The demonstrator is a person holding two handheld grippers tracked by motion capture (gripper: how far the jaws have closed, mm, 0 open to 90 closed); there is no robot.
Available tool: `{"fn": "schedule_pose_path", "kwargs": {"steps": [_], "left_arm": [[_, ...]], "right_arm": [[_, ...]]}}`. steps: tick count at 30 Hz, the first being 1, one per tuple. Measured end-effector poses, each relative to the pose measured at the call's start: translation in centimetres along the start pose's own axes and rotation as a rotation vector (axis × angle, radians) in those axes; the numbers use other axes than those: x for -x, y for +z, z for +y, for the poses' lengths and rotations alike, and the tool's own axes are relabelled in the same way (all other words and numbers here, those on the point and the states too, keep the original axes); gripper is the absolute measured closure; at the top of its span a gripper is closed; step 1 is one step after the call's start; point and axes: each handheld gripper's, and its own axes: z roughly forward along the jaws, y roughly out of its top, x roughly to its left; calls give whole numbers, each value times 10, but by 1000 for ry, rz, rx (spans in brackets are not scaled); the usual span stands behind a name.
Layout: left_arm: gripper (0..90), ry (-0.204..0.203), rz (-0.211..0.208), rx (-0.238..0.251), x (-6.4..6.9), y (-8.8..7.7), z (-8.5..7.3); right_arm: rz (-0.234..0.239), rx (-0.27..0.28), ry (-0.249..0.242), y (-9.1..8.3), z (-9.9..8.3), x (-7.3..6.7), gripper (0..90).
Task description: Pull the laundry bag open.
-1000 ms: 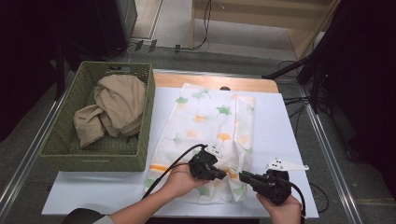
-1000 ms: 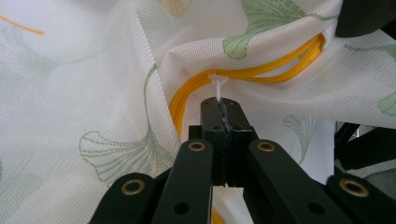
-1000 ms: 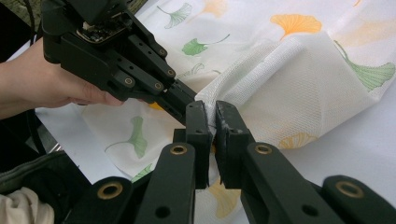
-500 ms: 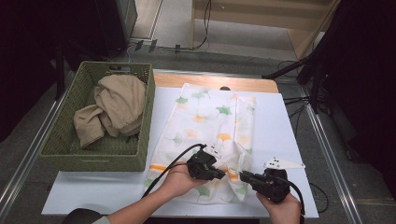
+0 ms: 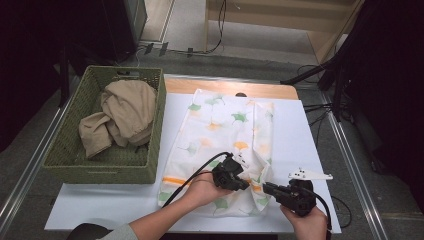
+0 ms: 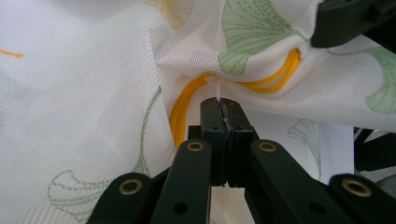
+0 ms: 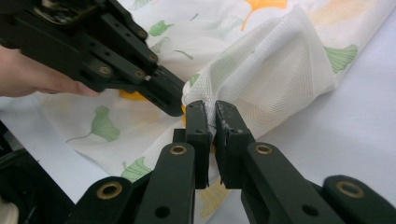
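1. Nearest the person, at about five o'clock on the table [image 5: 310, 130], the right gripper [image 5: 266, 187] has its jaws nipped narrow on a fold of the white mesh bag [image 5: 225, 125]; the right gripper view shows the weave pinched between its pads [image 7: 201, 122].
2. Just beside it, toward six o'clock, the left gripper [image 5: 246, 186] is clamped tight on a white tab of the same bag, where the yellow drawstring [image 6: 187, 100] bunches out of the hem. The two grips sit close together, likely so the hem can be pulled apart or the mouth drawn open.
3. The bag, printed with green and orange leaves, lies flat from the table's near edge up to twelve o'clock, its near corner lifted and puckered between the tools.
4. The left gripper's black cable [image 5: 192, 177] trails over the bag toward seven o'clock and could snag the cloth.
5. At nine o'clock a green woven basket [image 5: 70, 145] holds a crumpled tan cloth [image 5: 122, 112], touching the bag's left edge.
6. Beyond twelve o'clock lie floor cables [image 5: 220, 30] and a wooden frame [image 5: 280, 20], well clear of the work.
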Motion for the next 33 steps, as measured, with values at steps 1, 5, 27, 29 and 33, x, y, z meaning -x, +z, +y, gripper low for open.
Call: {"fn": "schedule_pose_path", "kwargs": {"steps": [1,5,27,29,33], "left_arm": [[896,2,-3,-4,-1,0,0],[895,13,-5,-9,0,3,0],[900,-7,-32,21,2,-14,-5],[900,-6,-27,20,3,-16,-6],[900,-32,-26,24,0,-18,-10]], "right_arm": [[7,7,1,0,0,0,855],[37,29,1,-4,2,-4,856],[44,87,35,-21,-1,1,856],[37,91,42,-23,-2,2,856],[32,94,45,-26,-3,4,856]]}}
